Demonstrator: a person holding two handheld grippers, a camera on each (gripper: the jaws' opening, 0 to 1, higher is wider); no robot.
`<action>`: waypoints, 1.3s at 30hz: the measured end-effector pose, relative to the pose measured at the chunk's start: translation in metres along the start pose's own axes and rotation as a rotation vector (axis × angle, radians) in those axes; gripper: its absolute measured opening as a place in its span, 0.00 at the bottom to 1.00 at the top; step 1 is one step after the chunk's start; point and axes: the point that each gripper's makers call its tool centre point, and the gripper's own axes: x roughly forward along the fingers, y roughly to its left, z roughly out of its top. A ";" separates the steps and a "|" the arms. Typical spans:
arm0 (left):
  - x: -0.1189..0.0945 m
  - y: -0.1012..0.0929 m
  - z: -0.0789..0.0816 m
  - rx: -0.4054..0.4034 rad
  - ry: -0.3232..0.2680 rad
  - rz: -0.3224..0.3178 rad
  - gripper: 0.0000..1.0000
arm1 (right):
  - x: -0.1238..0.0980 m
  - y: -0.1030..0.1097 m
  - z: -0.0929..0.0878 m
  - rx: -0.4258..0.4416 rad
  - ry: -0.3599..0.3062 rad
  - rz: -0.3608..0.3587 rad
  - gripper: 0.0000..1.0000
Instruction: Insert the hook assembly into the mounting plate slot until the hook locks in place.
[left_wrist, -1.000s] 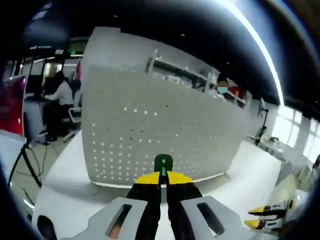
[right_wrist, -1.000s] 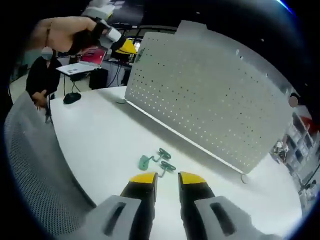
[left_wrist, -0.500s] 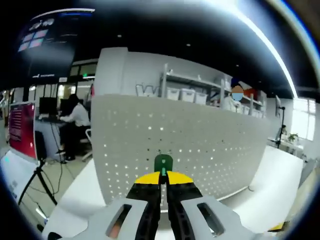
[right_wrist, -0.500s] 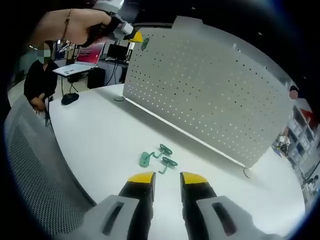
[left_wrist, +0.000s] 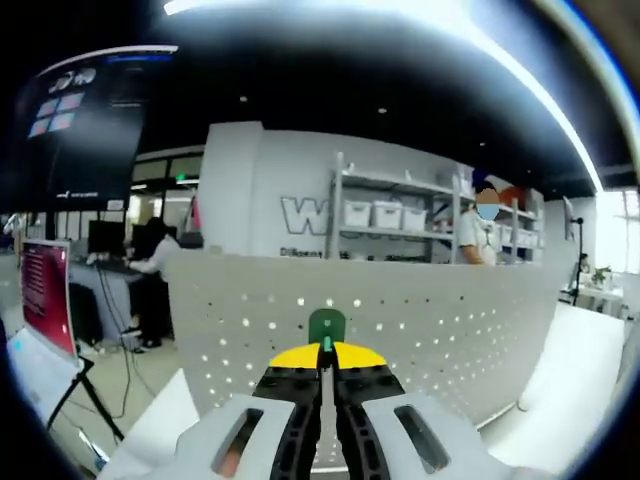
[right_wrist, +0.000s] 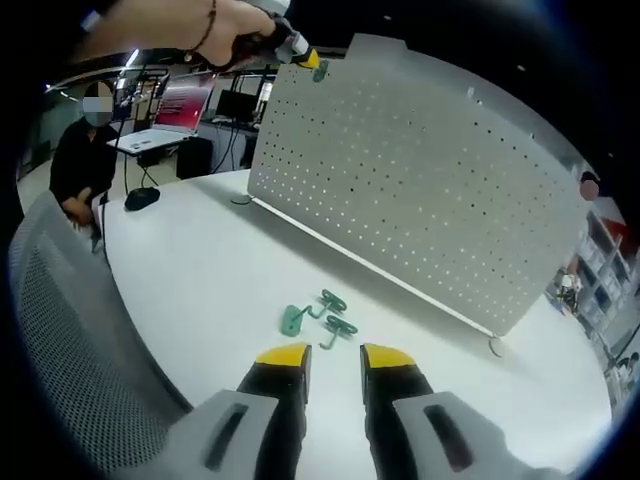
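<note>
Raised: left gripper now near pegboard top edge | clenched on hook, upright between tips | right gripper released above counter

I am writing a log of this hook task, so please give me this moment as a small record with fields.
left tongs: shut on a green plastic hook, held near the top edge of the board
right tongs: open, holding nothing, above the table
mounting plate: white perforated metal board, standing upright on the white table
spare hooks: green plastic hooks lying on the table in front of the board
</note>
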 end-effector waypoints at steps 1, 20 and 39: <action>0.002 0.001 0.001 0.002 -0.003 0.005 0.02 | 0.000 0.000 0.000 0.004 -0.002 0.000 0.17; 0.035 -0.006 0.005 0.006 0.010 0.015 0.02 | -0.003 -0.002 0.008 0.038 -0.041 -0.012 0.17; 0.041 -0.004 -0.004 -0.007 0.041 0.024 0.02 | -0.006 -0.003 0.013 0.050 -0.071 -0.021 0.16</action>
